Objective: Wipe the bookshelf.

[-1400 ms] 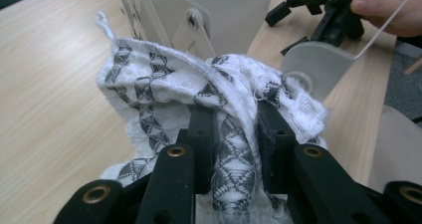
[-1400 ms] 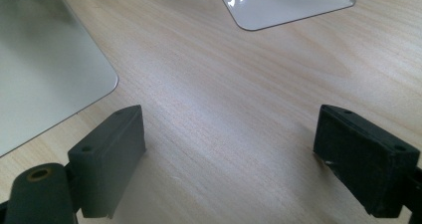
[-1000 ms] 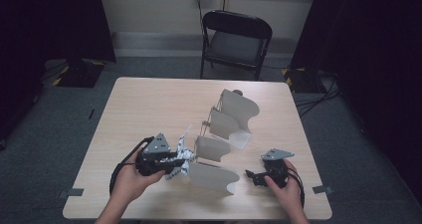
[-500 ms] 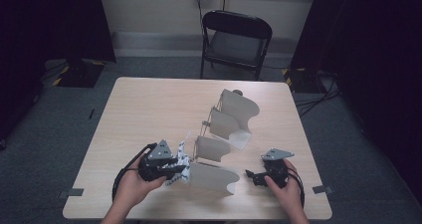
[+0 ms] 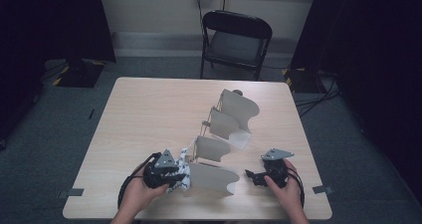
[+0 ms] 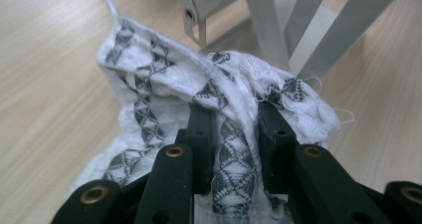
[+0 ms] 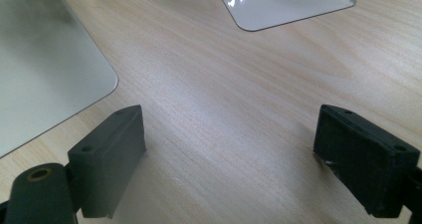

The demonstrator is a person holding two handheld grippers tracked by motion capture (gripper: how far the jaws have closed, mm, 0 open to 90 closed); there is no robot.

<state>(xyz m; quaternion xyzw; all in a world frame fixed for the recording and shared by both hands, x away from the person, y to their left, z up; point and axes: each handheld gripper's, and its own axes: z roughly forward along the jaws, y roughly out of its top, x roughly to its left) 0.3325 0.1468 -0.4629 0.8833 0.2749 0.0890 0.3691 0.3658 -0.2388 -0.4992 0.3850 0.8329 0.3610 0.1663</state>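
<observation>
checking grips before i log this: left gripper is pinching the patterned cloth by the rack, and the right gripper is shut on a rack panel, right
Not quite. The right gripper is open, holding nothing, over bare table, as the right gripper view shows. The left gripper does pinch the patterned cloth by the rack.

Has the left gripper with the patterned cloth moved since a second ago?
Yes. The left gripper, shut on the cloth, has moved toward the near table edge and sunk, beside the front rack panel.
</observation>
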